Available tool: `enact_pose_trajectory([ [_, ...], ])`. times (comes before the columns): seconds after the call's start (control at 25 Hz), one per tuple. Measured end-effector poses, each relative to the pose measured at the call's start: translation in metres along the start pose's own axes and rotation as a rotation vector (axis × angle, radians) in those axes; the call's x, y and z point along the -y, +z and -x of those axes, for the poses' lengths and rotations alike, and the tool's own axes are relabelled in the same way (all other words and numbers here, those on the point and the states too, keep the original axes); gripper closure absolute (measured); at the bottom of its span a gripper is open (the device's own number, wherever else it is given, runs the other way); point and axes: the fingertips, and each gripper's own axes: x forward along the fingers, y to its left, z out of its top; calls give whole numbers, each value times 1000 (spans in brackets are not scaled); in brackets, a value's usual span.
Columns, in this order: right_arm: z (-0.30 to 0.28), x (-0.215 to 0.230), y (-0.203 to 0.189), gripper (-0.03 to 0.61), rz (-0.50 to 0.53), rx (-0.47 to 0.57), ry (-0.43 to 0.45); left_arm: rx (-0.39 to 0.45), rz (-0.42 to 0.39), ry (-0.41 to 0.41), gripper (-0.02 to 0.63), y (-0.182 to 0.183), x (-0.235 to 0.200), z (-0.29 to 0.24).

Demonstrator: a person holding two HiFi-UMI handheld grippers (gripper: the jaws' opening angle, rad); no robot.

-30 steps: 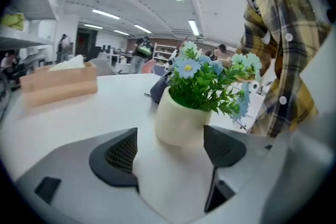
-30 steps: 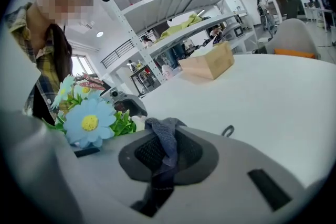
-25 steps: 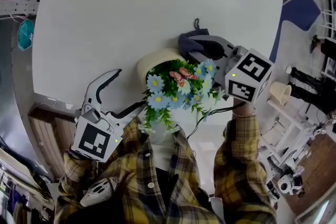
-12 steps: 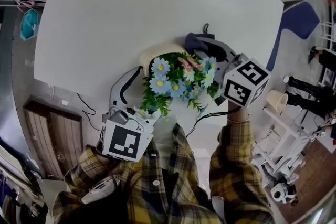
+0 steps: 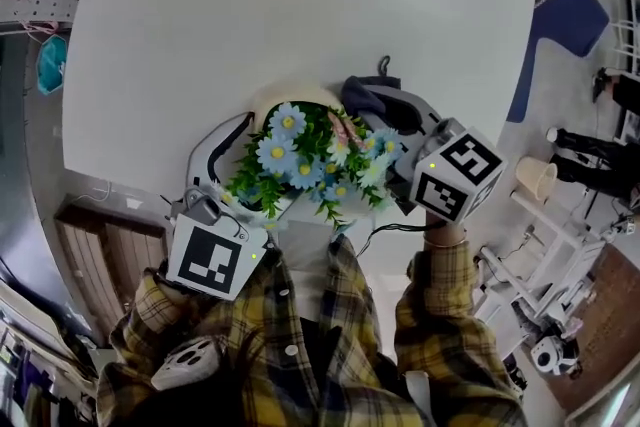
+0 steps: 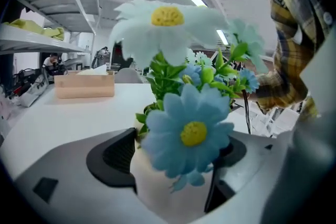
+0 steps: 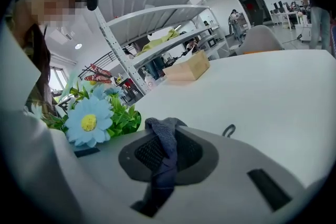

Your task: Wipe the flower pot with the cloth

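From above, the cream flower pot [image 5: 275, 107] stands on the white bench [image 5: 300, 5], toward its near edge and about midway along it, its blue flowers [image 5: 300, 160] spilling over the rim toward the person. The left tongs [image 5: 250, 130] reach in from the near-left side and curl round the pot, while the right tongs [image 5: 385, 105] come in from the right with the dark cloth [image 5: 365, 93] bunched at their tip, just beside the pot's right flank. In the left gripper view both dark pads sit against the pot's pale wall, one on each side, so these tongs are clamped on it; I take that as a bracing hold, to stop the light pot skidding or tipping under a rub. In the right gripper view the jaws are pinched on a fold of the cloth, which stands up between them and trails down, leaving a loose wad free to press on the pot. The wiping seems ready to go.
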Motion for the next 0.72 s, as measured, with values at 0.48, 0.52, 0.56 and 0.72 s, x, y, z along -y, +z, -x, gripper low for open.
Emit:
enact_pose_trajectory([
  [0.48,-23,-1,18,563,97,-116,102,-169,-249,-430,210,-2,-17,-8],
  [0.52,-29,-3,21,563,112,-130,113,-176,-277,-474,210,-1,-20,-8],
  [0.56,-34,-4,24,563,126,-145,125,-180,-303,-517,210,0,-22,-7],
  [0.72,-41,-8,25,563,164,-190,180,-196,-392,-677,210,-2,-16,-10],
])
